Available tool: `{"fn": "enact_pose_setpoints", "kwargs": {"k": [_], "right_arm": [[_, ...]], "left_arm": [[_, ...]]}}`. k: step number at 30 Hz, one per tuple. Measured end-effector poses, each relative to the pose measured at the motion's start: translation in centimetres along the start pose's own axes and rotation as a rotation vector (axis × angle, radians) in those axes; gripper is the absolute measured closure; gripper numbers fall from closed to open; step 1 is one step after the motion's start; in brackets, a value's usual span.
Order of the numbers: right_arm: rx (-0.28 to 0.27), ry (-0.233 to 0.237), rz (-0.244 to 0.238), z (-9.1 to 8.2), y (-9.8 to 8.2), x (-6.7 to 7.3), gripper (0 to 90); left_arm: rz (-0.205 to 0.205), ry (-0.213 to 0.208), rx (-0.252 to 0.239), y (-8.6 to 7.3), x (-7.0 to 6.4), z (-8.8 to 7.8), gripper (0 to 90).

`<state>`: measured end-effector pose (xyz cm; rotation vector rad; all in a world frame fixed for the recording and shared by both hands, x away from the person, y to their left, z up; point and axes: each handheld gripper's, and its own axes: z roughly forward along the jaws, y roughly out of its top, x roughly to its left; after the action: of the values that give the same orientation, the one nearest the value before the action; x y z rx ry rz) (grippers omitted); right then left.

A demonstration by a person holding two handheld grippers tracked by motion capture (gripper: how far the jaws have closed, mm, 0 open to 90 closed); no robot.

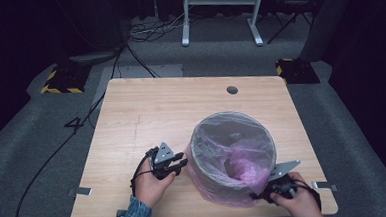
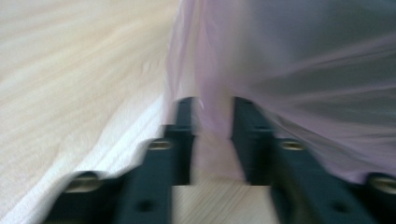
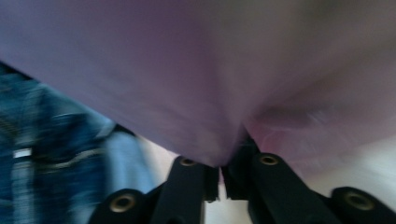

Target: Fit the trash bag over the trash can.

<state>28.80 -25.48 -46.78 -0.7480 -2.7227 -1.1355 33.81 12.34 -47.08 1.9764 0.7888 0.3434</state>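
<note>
A round grey bin (image 1: 202, 174) stands on the wooden table (image 1: 146, 116), right of centre near the front, lined with a thin pink plastic bag (image 1: 244, 167) that drapes over its rim. My left gripper (image 1: 181, 160) lies on the table against the bin's left side. In the left gripper view its jaws (image 2: 212, 119) stand apart, with the bag's film (image 2: 289, 70) hanging at their tips. My right gripper (image 1: 259, 195) sits at the bin's front right. There the jaws (image 3: 223, 168) are pinched on a fold of the pink bag (image 3: 187, 84).
A cable hole (image 1: 232, 90) marks the table's far side. Metal brackets (image 1: 80, 191) (image 1: 325, 185) stick out at the front corners. A denim sleeve (image 1: 134, 216) comes in at the front edge. Cables and a white frame (image 1: 220, 7) lie on the floor beyond the table.
</note>
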Motion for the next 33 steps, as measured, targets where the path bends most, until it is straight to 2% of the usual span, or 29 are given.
{"fn": "enact_pose_setpoints", "kwargs": {"k": [2, 4, 5, 6, 7, 8, 9, 10, 14, 16, 18, 22, 23, 26, 28, 30, 31, 33], "right_arm": [[-0.027, 0.056, -0.049, 0.6, 0.3, 1.4, 80.4], [-0.055, 0.095, -0.090, 0.7, 0.6, 2.1, 74.9], [-0.064, 0.099, -0.110, 0.8, 0.7, 2.3, 69.6], [-0.061, 0.079, -0.117, 0.7, 0.7, 2.3, 61.2], [-0.065, 0.052, -0.111, 0.4, 0.5, 2.2, 57.1], [-0.072, 0.045, -0.100, 0.1, 0.4, 2.0, 53.1], [-0.089, 0.032, -0.085, -0.5, 0.2, 1.7, 47.0], [-0.120, -0.001, -0.070, -1.5, -0.1, 1.4, 39.4], [-0.169, -0.056, -0.063, -4.8, -0.6, 0.9, 32.7], [-0.204, -0.122, -0.055, -6.3, -0.5, 0.2, 28.7], [-0.223, -0.165, -0.057, -7.0, -0.2, -0.7, 26.2], [-0.238, -0.182, -0.070, -7.3, 0.6, -2.4, 24.4], [-0.237, -0.174, -0.067, -7.3, 0.8, -2.8, 24.4], [-0.228, -0.132, -0.064, -7.6, 0.9, -3.2, 24.4], [-0.229, -0.115, -0.073, -7.9, 0.8, -3.0, 24.4], [-0.232, -0.109, -0.080, -8.3, 0.6, -2.8, 24.5], [-0.237, -0.103, -0.084, -8.7, 0.4, -2.6, 24.8], [-0.244, -0.100, -0.088, -9.2, 0.3, -2.5, 24.8]], "left_arm": [[0.010, 0.008, -0.011, 0.0, -0.2, -0.7, 52.5], [0.001, 0.007, -0.028, 0.0, -0.3, -1.4, 49.3], [0.005, 0.004, -0.037, 0.0, -0.4, -1.9, 47.3], [0.003, -0.007, -0.046, -0.1, -0.5, -2.2, 45.5], [0.007, -0.018, -0.051, -0.1, -0.7, -2.4, 44.5], [0.009, -0.036, -0.058, -0.2, -0.9, -2.7, 43.4], [0.015, -0.052, -0.056, -0.3, -1.3, -3.0, 42.1], [0.018, -0.063, -0.052, -0.3, -1.5, -3.1, 39.7], [0.043, -0.117, -0.046, -0.5, -2.8, -3.5, 34.2], [0.048, -0.135, -0.041, -0.4, -3.3, -3.4, 30.1], [0.057, -0.149, -0.035, -0.2, -4.0, -3.1, 27.4], [0.083, -0.170, -0.028, 0.2, -5.0, -2.5, 26.2], [0.094, -0.182, -0.031, 0.3, -5.1, -2.4, 27.2], [0.124, -0.225, -0.030, 0.5, -5.2, -2.5, 56.7], [0.144, -0.217, -0.031, 0.7, -5.2, -2.7, 73.1], [0.124, -0.217, -0.037, 0.9, -4.9, -2.9, 87.1], [0.122, -0.191, -0.039, 1.1, -4.6, -3.0, 90.0], [0.113, -0.146, -0.028, 1.4, -3.8, -3.0, 90.0]]}}
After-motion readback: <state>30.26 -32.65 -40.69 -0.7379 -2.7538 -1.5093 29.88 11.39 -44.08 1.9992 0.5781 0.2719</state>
